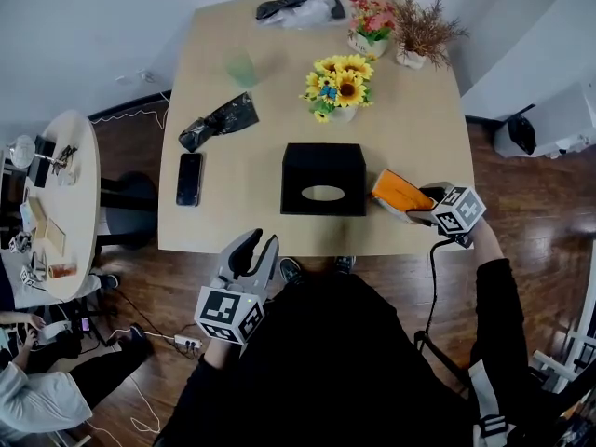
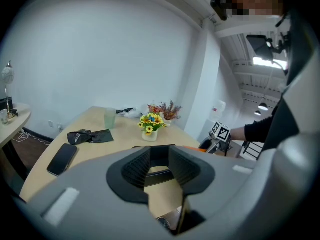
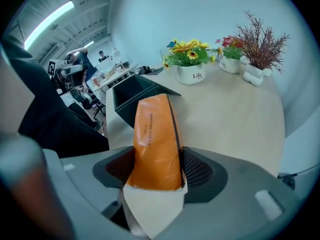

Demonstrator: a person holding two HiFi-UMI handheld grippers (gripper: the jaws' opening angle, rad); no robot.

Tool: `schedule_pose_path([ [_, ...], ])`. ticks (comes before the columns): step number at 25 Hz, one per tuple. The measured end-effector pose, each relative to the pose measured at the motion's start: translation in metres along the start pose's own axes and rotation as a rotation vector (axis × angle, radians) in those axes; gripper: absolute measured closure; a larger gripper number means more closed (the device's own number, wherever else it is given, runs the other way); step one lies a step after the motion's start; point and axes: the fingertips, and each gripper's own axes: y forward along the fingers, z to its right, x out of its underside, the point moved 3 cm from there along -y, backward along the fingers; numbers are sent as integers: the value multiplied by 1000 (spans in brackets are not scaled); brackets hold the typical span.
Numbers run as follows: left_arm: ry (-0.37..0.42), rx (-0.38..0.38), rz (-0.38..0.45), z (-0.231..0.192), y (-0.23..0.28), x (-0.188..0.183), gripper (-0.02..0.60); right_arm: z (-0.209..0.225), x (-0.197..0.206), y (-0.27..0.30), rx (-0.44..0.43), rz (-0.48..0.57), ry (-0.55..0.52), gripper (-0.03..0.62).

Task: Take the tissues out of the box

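A black tissue box (image 1: 322, 180) with an oval slot on top stands near the front edge of the wooden table (image 1: 251, 222). Just right of it lies an orange tissue pack (image 1: 400, 192), and my right gripper (image 1: 424, 208) is shut on its near end. In the right gripper view the pack (image 3: 156, 144) fills the gap between both pads, its far end pointing at the box (image 3: 131, 91). My left gripper (image 1: 253, 251) hangs off the table's front edge, left of the box, jaws open and empty (image 2: 160, 166).
A phone (image 1: 189, 179) and a crumpled black bag (image 1: 219, 119) lie left of the box. A sunflower pot (image 1: 339, 87) stands behind it, a green cup (image 1: 242, 68) further back. More flower pots (image 1: 371, 21) sit at the far right corner. A cluttered round table (image 1: 79, 194) stands to the left.
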Motion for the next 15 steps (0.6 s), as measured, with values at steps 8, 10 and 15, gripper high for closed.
schedule_pose_path([
  [8,3,8,11,-1,1,-4,485,5,0,-22,99,78,61,238],
  [10,-1,7,14,-4,1,-4,485,3,-7,-36,141,147,69,260],
  [15,3,16,27,-7,3,-6,485,-11,-60,-91,297,495,107,390],
])
